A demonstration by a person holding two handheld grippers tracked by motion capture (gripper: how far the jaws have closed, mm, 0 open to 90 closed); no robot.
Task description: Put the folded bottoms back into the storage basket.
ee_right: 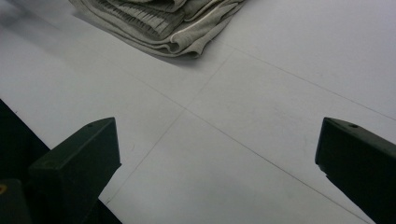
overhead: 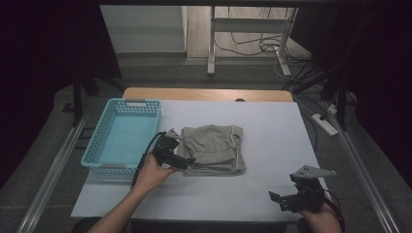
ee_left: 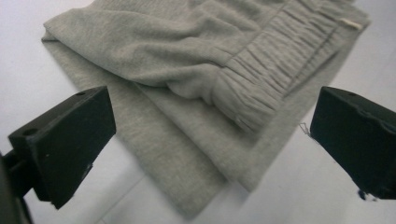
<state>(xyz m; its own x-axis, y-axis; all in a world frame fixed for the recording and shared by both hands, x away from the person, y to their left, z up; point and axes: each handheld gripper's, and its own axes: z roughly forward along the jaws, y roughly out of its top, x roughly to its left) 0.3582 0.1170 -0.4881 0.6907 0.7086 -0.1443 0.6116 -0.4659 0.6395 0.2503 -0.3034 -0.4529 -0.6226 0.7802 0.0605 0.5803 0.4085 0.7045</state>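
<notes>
High view: folded garment [overhead: 214, 148] lies on the table [overhead: 272, 126], basket [overhead: 97, 145] empty. Left gripper [overhead: 180, 154] at its edge, right gripper [overhead: 282, 199] well apart; both gape, holding nothing. Transfer apparently pending.

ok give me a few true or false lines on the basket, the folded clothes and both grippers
1. The blue basket holds the folded grey garment. False: the basket is empty, and the garment lies on the white table cover to the right of it.
2. The left gripper is open, its jaws on either side of the garment's near corner. True.
3. The right gripper is shut on the garment. False: its jaws are wide apart over bare table near the front right corner, away from the garment.
4. The garment has a gathered elastic band. True.
5. The garment hangs off the table's edge. False: it lies flat, near the middle.
</notes>
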